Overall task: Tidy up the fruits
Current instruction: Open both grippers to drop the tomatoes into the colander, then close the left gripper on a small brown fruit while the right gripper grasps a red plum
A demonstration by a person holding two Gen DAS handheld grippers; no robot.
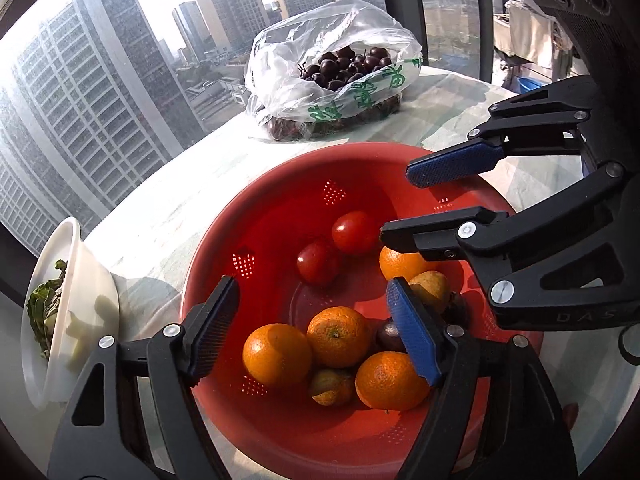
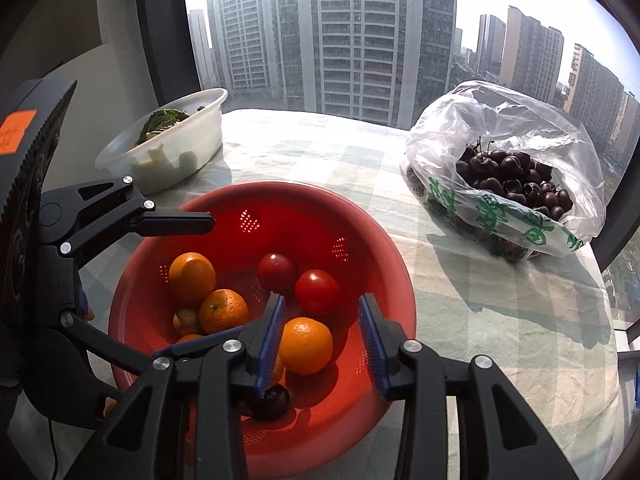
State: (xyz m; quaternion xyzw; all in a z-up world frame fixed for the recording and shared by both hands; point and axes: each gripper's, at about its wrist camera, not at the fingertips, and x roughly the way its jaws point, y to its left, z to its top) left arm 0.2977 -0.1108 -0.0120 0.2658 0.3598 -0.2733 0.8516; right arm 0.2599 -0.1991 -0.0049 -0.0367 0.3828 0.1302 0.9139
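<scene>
Judging by what lies where, you are mid-task: the round red plastic colander (image 1: pixel 224 280) already holds oranges, two red tomatoes (image 1: pixel 354 232) and dark plums, while the dark cherries (image 2: pixel 516 180) sit in their clear plastic bag (image 2: pixel 440 128) on the bench, well beyond your fingers. Your left gripper (image 1: pixel 312 320) spreads wide over the oranges, holding nothing. Your right gripper (image 2: pixel 322 340) also gapes wide, one bright orange (image 2: pixel 306 344) between its fingers but ungripped. Only the right view shows the dark plum (image 2: pixel 272 402) beneath that left finger; the white plastic tub (image 2: pixel 200 128) of greens appears clearer there too.
</scene>
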